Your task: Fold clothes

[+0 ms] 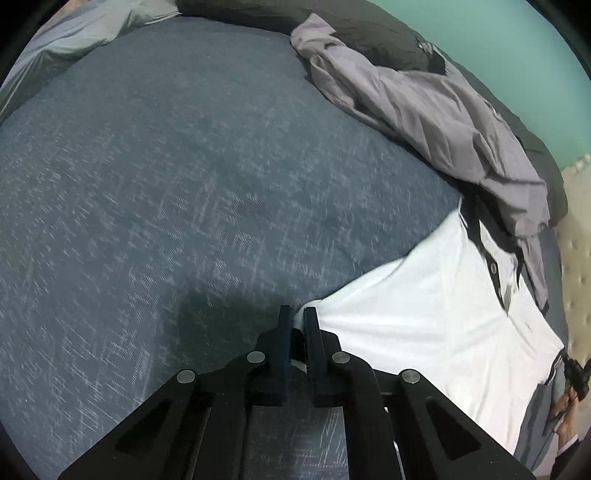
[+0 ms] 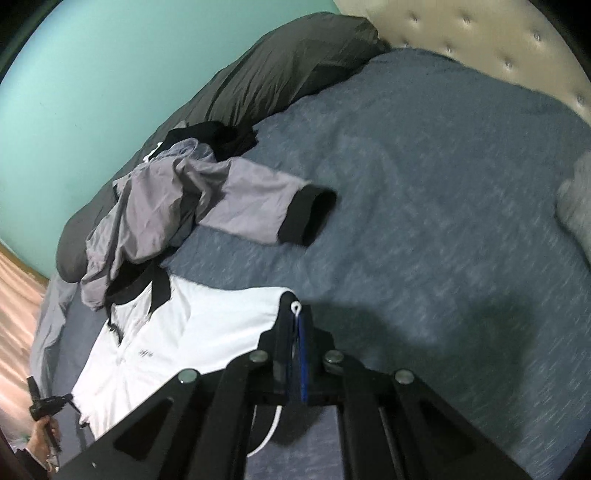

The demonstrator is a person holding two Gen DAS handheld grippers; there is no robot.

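Observation:
A white shirt (image 1: 424, 317) with a dark button placket lies stretched over the blue bedspread (image 1: 184, 184). My left gripper (image 1: 297, 314) is shut on one corner of its edge, the cloth pinched between the two black fingers. In the right wrist view the same white shirt (image 2: 192, 325) runs to the left. My right gripper (image 2: 293, 306) is shut on its other corner, a fold of white cloth showing at the fingertips. Both corners are lifted a little off the bed.
A crumpled grey jacket (image 2: 177, 199) with black cuffs lies beyond the shirt, also seen as the grey jacket (image 1: 436, 110). A dark pillow (image 2: 288, 62) lies along the teal wall. A tufted beige headboard (image 2: 480, 33) bounds the bed. A person's hand (image 2: 42, 439) holds the other gripper.

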